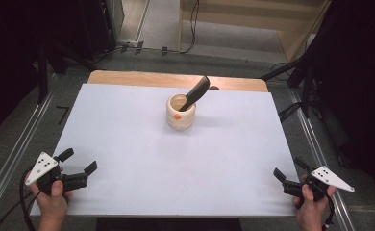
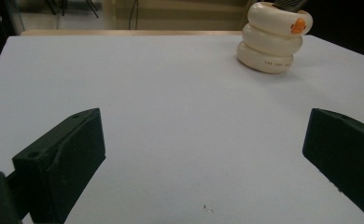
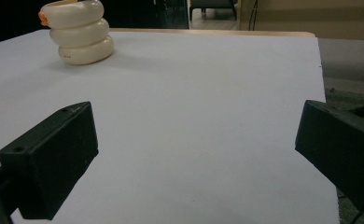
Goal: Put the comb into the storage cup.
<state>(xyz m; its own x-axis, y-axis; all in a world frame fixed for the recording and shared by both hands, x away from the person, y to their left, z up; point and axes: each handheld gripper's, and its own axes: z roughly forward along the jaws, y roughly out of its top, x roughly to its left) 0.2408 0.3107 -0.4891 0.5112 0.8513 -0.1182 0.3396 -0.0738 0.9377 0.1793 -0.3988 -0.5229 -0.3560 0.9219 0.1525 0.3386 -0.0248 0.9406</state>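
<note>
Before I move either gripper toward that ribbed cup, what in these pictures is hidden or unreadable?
- Inside of the cream cup: the high view is too shallow to show its bottom, and the dark tool covers part of the opening.
- The tool's lower end: hidden by the cup wall.
- Small dark print on the cup: too small to read in the left gripper view.
- The orange mark: blurred, shape unclear.

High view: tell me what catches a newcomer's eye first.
A cream ribbed holder of three stacked rings stands alone toward the far middle of the white table sheet, a small orange mark on its side. A dark utensil handle leans out of it, up to the right. At the near corners, the left gripper and right gripper rest open and empty.
</note>
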